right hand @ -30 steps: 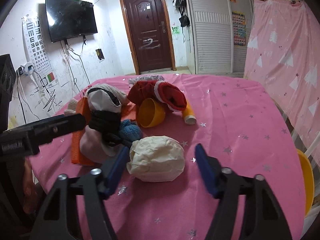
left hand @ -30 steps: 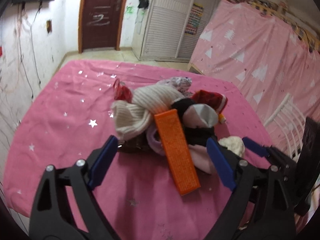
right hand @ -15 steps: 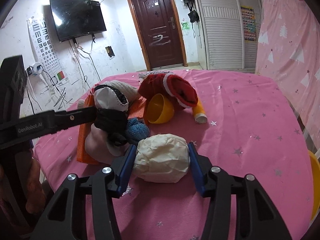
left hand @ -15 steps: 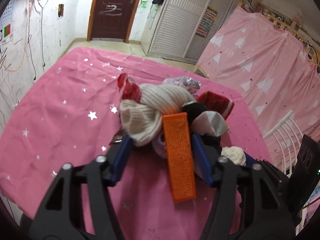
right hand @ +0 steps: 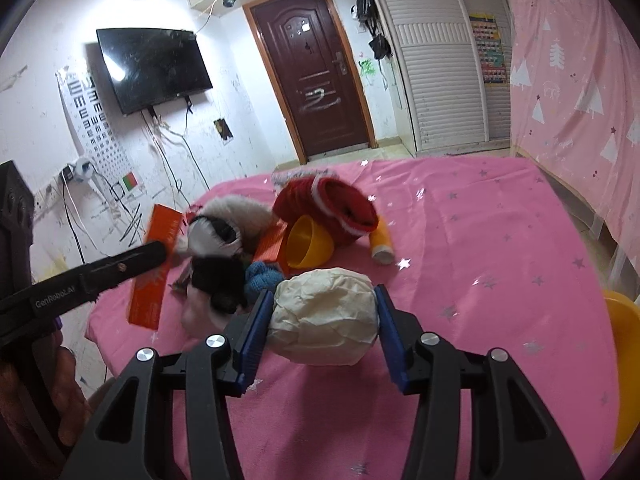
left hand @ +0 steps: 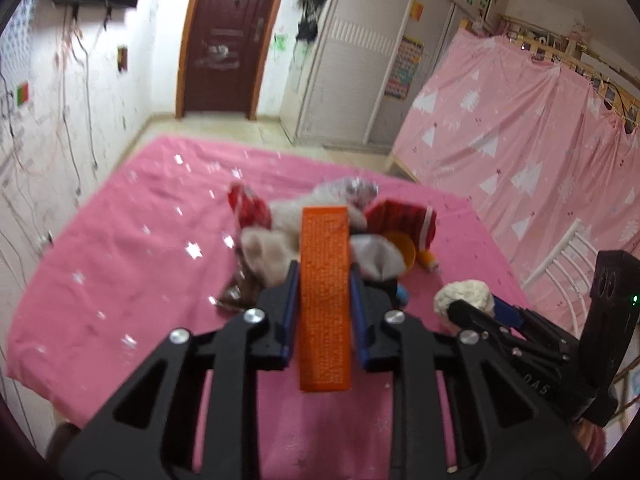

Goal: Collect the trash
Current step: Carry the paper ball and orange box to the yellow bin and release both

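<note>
A: What does the left wrist view show?

B: The left gripper point(left hand: 324, 280) pinches a long orange box point(left hand: 325, 300), its blue pads pressed to both long sides. The box points away from the camera, and its near end hangs over the pink star-print tablecloth point(left hand: 120, 248). Beyond it lies a blurred heap: a beige knit sock point(left hand: 264, 256), a red sock with a white cuff point(left hand: 404, 220), a yellow bowl point(left hand: 402, 246). To the right, the other tool's fingers close around a crumpled cream paper ball point(left hand: 464, 296).

A: And the right wrist view?

B: The right gripper point(right hand: 322, 312) clamps that crumpled cream paper ball point(right hand: 324, 318); both blue pads touch its sides. Whether it rests on the cloth or just clears it, I cannot tell. Behind it are a blue knit piece point(right hand: 260, 276), a black-and-white sock point(right hand: 214, 236), the yellow bowl point(right hand: 308, 242) on its side and the red sock point(right hand: 328, 208), with a small white-capped tube point(right hand: 382, 242) just beside the sock. At the left, the orange box point(right hand: 154, 276) is tilted, its far end raised, held in the left tool's black finger point(right hand: 132, 264).
</note>
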`<action>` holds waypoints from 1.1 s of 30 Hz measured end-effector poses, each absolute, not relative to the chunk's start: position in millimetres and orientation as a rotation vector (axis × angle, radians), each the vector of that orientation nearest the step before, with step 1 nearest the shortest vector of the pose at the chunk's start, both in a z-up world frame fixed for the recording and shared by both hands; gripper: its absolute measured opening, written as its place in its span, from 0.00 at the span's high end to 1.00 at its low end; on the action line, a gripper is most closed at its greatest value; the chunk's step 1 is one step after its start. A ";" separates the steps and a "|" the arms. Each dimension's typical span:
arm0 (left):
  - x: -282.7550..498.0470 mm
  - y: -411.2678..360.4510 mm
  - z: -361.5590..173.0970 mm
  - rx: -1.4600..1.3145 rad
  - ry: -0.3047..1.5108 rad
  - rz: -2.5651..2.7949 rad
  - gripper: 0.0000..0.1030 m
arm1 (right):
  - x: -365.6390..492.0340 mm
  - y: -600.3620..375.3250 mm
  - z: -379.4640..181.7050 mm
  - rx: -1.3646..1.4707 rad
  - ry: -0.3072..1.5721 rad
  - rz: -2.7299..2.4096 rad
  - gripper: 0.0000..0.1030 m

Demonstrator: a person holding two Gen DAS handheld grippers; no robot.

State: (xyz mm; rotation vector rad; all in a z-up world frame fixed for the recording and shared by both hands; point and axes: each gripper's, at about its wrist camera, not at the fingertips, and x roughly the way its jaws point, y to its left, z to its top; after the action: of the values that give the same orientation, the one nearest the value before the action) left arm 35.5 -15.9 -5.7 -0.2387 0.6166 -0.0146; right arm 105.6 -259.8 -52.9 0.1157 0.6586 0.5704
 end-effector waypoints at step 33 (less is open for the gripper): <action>130.1 -269.7 24.5 0.019 0.731 -0.629 0.79 | 148.6 -479.5 -69.4 0.360 0.629 0.077 0.57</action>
State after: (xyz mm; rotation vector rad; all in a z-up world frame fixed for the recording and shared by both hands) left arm 130.1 -269.7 24.5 0.0186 0.7315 -0.6286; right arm 148.6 -479.5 -69.4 0.3603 0.6288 0.0771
